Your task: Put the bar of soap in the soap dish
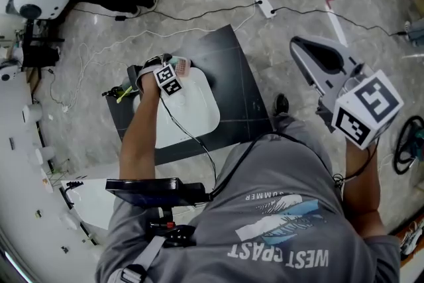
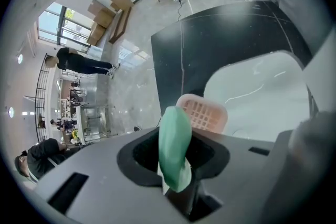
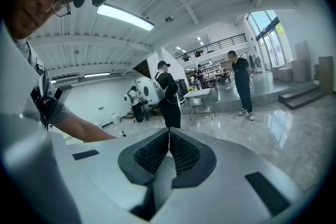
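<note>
Left gripper view: left tool point(image 2: 176, 162) grips soap point(image 2: 174, 136); pink soap dish point(image 2: 203, 113) beyond.

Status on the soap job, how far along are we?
Done: the bar of soap is picked up, clamped upright in the left gripper. In hand: it is held at the pink soap dish, which sits empty just ahead of the jaws on the white tray. Left: lower the bar into the dish and let go. The right gripper is shut, empty and raised away from the table.
</note>
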Demonstrator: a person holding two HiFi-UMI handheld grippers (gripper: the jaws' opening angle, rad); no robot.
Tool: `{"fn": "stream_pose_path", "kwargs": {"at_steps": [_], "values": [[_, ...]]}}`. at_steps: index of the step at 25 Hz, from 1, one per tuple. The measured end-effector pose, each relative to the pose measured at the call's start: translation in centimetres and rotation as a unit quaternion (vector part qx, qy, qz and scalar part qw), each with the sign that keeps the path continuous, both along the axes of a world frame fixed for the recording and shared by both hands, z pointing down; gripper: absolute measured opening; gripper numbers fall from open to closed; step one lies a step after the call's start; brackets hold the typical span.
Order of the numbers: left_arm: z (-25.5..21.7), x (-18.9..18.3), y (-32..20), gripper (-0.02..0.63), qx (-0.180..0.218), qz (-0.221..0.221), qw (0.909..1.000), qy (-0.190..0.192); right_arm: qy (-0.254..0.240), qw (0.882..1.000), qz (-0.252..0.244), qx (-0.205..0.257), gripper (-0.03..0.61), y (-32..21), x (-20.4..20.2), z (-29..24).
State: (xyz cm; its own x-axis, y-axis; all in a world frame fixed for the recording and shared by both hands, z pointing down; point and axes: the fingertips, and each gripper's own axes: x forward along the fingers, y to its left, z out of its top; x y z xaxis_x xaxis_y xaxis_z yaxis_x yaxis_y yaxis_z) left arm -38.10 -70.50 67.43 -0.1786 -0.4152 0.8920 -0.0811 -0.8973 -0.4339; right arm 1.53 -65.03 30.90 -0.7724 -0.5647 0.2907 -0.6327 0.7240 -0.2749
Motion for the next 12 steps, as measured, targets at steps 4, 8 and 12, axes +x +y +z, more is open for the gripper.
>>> {"fn": "stream_pose_path", "kwargs": {"at_steps": [4,8,12], "values": [[1.0,-0.3,0.0,0.112,-0.01,0.02,0.9996,-0.018,0.005,1.0,0.001,-0.007,0.008,-0.5,0.5,0.5],[1.8,-0.3,-0.1,0.112,-0.016,0.04,0.9984,-0.036,0.009,1.0,0.0,-0.011,0.008,-1.0,0.7,0.9],[2.4,-0.7,0.1,0.114,-0.018,0.055,0.9969,-0.054,0.011,1.0,-0.003,-0.016,0.008,-1.3,0.6,1.2]]}}
